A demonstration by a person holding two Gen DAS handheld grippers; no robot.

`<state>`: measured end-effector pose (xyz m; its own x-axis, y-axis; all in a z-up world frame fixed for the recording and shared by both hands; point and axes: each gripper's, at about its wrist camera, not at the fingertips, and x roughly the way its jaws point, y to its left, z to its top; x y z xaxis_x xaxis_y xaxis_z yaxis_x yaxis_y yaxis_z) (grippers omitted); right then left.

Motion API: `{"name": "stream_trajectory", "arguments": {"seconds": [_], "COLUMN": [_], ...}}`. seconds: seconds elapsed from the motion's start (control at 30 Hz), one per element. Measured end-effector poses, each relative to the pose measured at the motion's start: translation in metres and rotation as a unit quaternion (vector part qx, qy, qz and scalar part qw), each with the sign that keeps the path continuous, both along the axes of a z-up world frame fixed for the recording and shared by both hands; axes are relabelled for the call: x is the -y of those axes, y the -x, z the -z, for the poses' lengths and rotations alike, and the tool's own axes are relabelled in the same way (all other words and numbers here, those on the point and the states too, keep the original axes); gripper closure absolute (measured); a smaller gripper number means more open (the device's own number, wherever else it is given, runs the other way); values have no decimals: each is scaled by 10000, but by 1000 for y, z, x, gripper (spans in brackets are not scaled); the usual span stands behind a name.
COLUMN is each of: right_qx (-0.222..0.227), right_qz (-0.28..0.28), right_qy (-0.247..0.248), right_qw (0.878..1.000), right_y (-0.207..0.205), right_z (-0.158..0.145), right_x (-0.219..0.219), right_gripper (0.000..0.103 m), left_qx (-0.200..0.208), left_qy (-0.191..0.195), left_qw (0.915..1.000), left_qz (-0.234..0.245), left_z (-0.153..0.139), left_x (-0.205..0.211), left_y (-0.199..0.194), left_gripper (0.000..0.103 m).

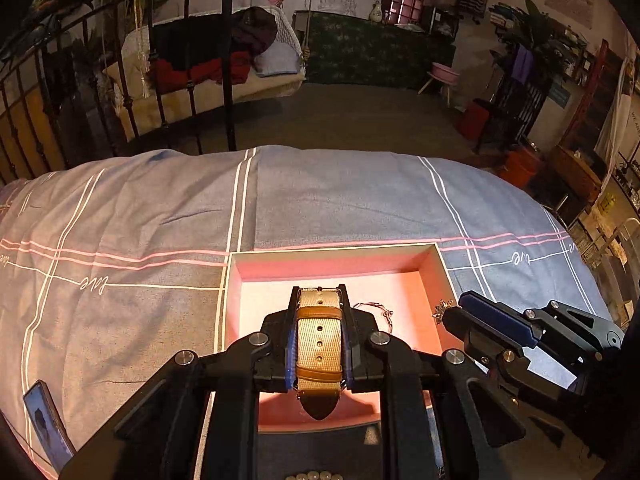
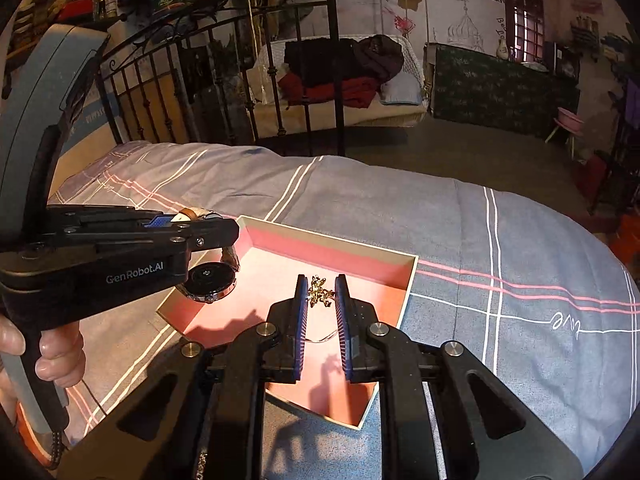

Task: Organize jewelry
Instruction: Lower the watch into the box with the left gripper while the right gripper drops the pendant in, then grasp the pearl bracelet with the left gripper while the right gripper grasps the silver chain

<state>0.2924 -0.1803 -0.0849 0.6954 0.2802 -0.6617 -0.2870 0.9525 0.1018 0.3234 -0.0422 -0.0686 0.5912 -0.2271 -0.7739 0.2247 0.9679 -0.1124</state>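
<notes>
The left gripper [image 1: 319,334] is seen with its fingers clamped on the beige strap of a watch [image 1: 319,344], which is held above the pink box [image 1: 328,268]. In the right wrist view, the watch's dark round dial [image 2: 209,278] hangs below the left gripper [image 2: 224,236], over the box's corner at 9 o'clock. The right gripper [image 2: 322,308] is held over the box [image 2: 320,254], its 2 fingers closed on a small gold ornament [image 2: 319,290] at their tips; a thin chain [image 2: 326,337] trails down between them. In the left wrist view, the same gold ornament [image 1: 442,309] is seen at the tip of the right gripper [image 1: 450,314], toward 3 o'clock of the watch. A thin bracelet [image 1: 378,310] lies on the box floor between the 2 grippers. The box rests on a grey-blue checked bedcover [image 1: 160,216]. A phone [image 1: 48,426] lies on the bed at 8 o'clock.
</notes>
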Motion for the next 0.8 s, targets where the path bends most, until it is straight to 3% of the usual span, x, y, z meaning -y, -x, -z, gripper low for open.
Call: {"name": "stream_trajectory", "arguments": {"seconds": [0.1,0.27,0.3,0.37,0.4,0.43,0.5,0.63,0.8], "right_qx": [-132,-183,-193,-205,-151,-34,207,285,-96], "right_qz": [1,-24,-23,11,53,133,188,165,110], "right_qy": [72,156,156,156,156,188,182,55,-132], "right_qw": [9999,9997,9997,9997,9998,9997,9994,9994,9998], "right_y": [-5,-2,0,4,7,11,21,42,75], "right_z": [10,17,18,18,15,12,4,-6,10], "right_x": [-1,-4,-4,-1,0,2,6,17,32], "right_gripper": [88,88,88,71,44,24,23,23,25], "left_qx": [-209,-210,-210,-74,79,158,226,477,169], "left_qy": [69,77,123,199,264,334,368,236,212], "left_qw": [9997,9997,9997,9996,9993,9990,9988,9985,9995], "left_qz": [-48,-114,-90,-167,-235,-238,-209,-148,-157], "left_z": [10,11,9,0,-7,-12,-21,-27,5], "left_x": [0,-3,-5,-8,-11,-14,-18,-31,-50], "left_y": [-8,-10,-10,-7,-3,1,8,40,86], "left_gripper": [87,85,78,21,18,18,18,18,18]}}
